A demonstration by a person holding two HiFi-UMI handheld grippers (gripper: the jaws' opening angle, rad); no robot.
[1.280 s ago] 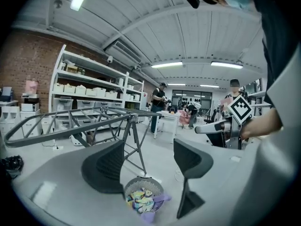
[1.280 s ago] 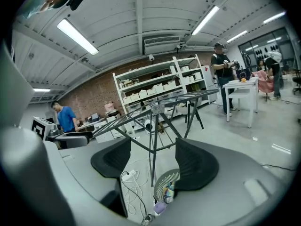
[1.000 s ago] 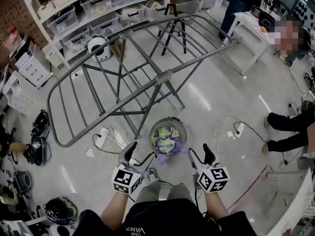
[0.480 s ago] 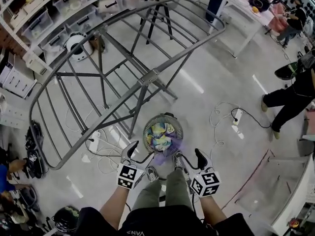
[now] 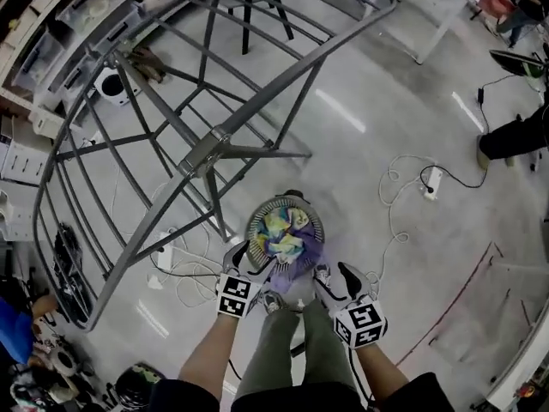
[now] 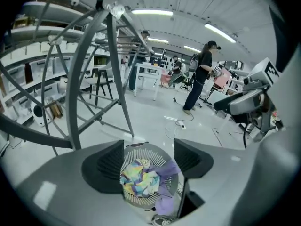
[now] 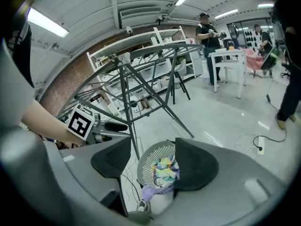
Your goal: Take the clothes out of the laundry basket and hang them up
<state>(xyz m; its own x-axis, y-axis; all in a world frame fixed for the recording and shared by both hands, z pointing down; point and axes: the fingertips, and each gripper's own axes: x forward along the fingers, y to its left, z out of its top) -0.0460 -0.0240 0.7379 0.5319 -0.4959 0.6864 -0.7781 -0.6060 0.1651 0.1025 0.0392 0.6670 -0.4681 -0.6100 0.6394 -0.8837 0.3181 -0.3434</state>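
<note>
Currently both grippers are held low over the basket (image 5: 257, 220), which is stood on the floor (image 5: 369, 144) just ahead of the person's shoes. The left gripper (image 6: 148, 160) is seen with its jaws spread wide and nothing clasped between them; the basket is framed in the gap, but it lies beyond the jaws and no contact can be made out. The right gripper (image 7: 153, 160) is likewise opened wide and left empty, with the basket's slatted rim shown between its jaws from the other side. A crumpled multicoloured garment (image 5: 281, 234) is heaped inside the basket, and a purple garment (image 5: 307, 260) is draped over the rim on the side nearer the person. The grey rack (image 5: 214, 144) is set up just behind the basket, with one leg planted beside it. White cables (image 5: 399, 196) are strewn across the floor to either side.
</note>
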